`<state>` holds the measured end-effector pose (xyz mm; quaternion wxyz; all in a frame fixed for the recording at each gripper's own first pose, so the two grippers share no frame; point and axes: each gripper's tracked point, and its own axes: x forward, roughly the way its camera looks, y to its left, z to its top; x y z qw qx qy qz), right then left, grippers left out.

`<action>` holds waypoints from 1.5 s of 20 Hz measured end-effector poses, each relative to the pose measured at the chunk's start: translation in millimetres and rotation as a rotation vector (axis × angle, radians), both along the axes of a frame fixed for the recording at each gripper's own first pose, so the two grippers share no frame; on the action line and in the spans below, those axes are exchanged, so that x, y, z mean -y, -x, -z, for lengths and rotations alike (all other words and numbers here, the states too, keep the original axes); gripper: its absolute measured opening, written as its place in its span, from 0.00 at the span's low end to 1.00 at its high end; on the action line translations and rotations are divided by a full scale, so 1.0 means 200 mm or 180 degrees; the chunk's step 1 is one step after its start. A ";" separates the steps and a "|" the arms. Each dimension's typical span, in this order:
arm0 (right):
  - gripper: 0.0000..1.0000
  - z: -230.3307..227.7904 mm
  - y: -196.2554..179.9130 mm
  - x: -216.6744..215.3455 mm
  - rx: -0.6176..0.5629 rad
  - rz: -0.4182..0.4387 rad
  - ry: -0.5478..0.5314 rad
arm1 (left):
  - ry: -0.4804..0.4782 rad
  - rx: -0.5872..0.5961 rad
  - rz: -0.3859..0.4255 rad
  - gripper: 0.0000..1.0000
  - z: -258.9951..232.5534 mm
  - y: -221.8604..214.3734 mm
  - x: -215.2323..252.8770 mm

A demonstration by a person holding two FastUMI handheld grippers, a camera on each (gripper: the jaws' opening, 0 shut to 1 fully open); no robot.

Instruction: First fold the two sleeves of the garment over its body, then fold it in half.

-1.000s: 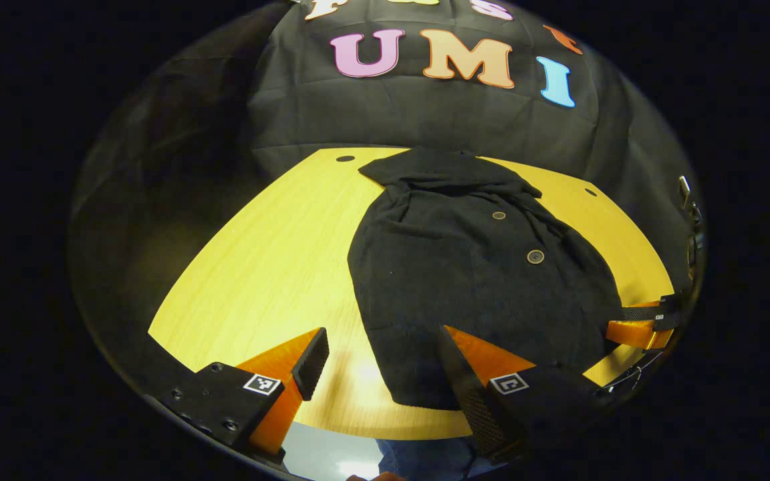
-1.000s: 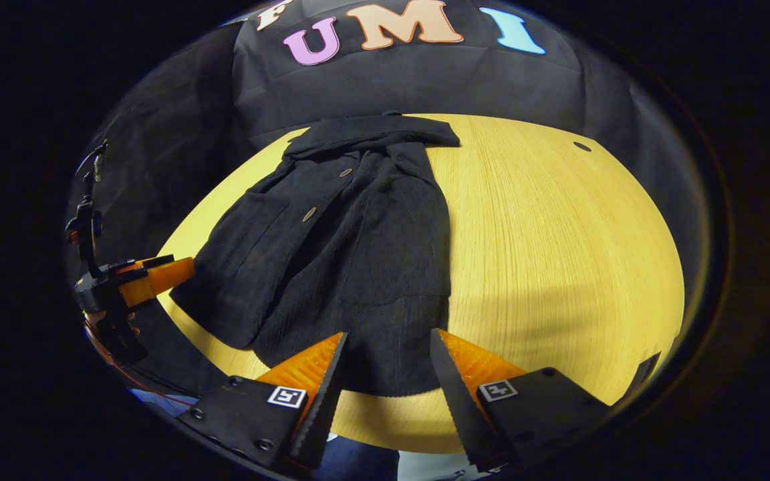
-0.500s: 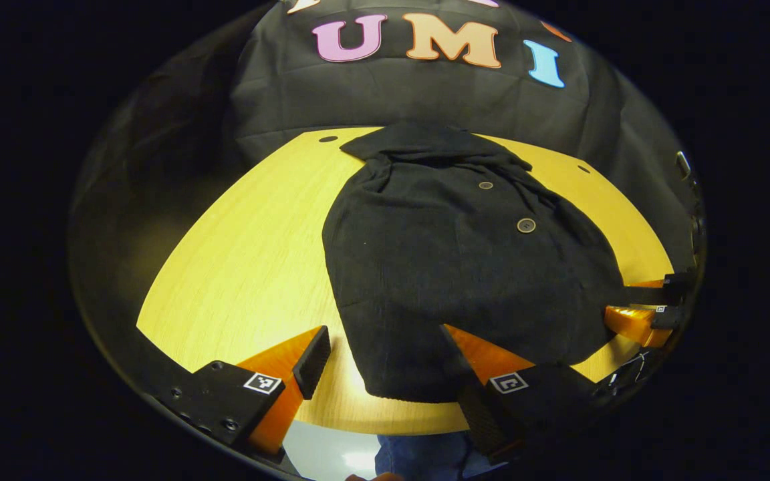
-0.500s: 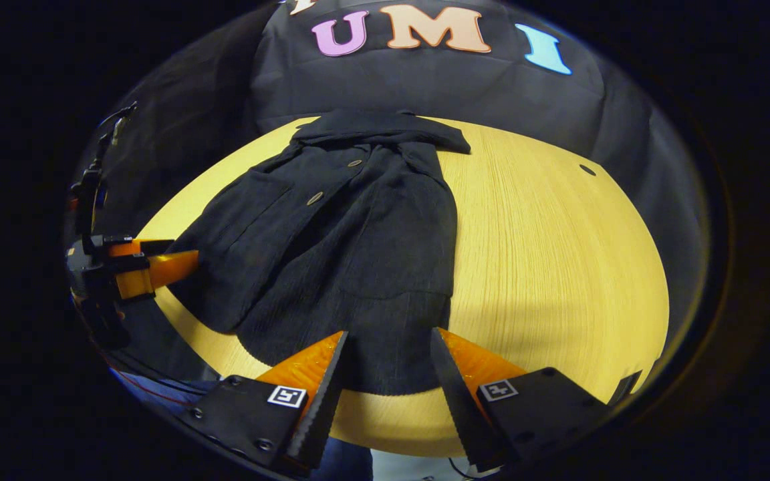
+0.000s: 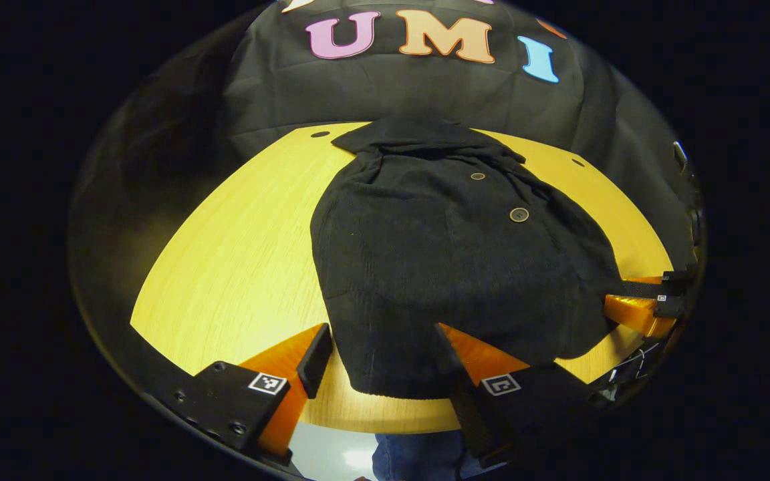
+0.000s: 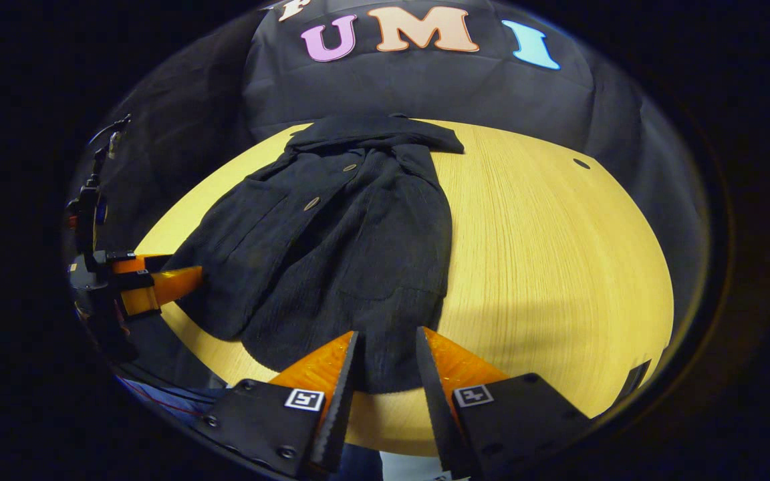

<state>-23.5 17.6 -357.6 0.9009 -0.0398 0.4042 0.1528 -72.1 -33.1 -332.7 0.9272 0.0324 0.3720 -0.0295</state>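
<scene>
Here, the dark corduroy buttoned garment [image 5: 452, 260] is laid flat on the yellow wooden worktop [image 6: 559, 254], its hem bracketed by the spread left gripper [image 5: 379, 351] and the narrower, unclosed right gripper [image 6: 385, 361]

My left gripper view looks from the near-left table [image 5: 238, 234] edge toward the far wall, my right gripper view from near-right, both low, sharing the dark garment [image 5: 452, 260].

The garment [image 6: 338, 247] lies on the table [image 6: 559, 267], collar at the far edge; each tool [image 6: 385, 364] [image 5: 381, 361] straddles its near hem.
</scene>
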 end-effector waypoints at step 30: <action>0.02 -0.46 -0.21 -0.20 0.0217 0.0027 -0.0626 | -0.0046 0.0499 0.0254 0.00 -0.46 -0.34 0.14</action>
